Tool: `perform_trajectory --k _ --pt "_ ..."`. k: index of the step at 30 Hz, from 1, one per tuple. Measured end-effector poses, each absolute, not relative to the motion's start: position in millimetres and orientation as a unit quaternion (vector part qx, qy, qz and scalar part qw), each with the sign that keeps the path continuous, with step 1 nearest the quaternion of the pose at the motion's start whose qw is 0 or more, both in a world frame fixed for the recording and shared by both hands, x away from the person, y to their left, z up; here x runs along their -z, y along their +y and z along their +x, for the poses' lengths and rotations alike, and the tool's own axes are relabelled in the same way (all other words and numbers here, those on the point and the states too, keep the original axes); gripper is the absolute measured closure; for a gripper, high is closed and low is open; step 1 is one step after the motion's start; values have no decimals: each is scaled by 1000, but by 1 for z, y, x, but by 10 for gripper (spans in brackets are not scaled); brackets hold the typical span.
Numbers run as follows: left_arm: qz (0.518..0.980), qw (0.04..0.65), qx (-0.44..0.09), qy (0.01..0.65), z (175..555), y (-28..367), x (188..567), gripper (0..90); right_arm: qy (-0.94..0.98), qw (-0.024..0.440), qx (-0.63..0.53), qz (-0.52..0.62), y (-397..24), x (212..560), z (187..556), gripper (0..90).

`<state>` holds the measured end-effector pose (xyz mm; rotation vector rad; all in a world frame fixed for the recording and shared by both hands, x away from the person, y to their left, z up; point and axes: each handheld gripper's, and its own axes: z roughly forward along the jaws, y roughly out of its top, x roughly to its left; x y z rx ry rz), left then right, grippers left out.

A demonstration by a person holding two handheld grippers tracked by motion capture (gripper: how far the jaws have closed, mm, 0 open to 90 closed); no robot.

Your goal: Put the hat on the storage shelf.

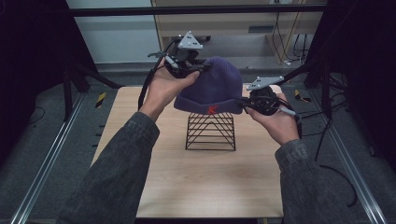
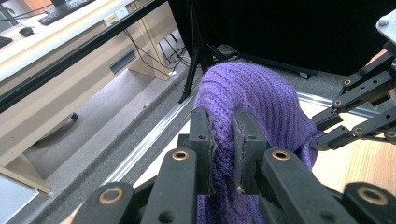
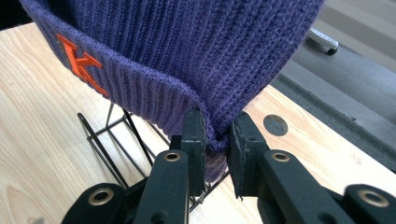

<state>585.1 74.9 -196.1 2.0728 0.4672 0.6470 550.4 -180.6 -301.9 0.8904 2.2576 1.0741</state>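
A purple knit beanie with an orange letter on its cuff hangs over a black wire stand on the wooden table. My left gripper is shut on the knit near the crown, at the hat's upper left. In the left gripper view its jaws pinch a fold of the beanie. My right gripper is shut on the cuff's right edge. The right gripper view has the cuff squeezed between the jaws, with the wire stand below. Whether the hat rests on the stand I cannot tell.
Dark frame posts and rails surround the table. Metal floor rails run along both sides. Cables trail on the floor at the right. A cabinet with wires stands beyond the far edge.
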Motion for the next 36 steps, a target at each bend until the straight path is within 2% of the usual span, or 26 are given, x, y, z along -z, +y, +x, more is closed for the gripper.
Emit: perform_trajectory --k 12,36 --pt "841 435 -262 187 585 72 209 795 833 232 -385 322 -184 308 541 775" --pt "856 416 -247 184 586 74 265 793 859 217 -334 322 -180 355 540 768"
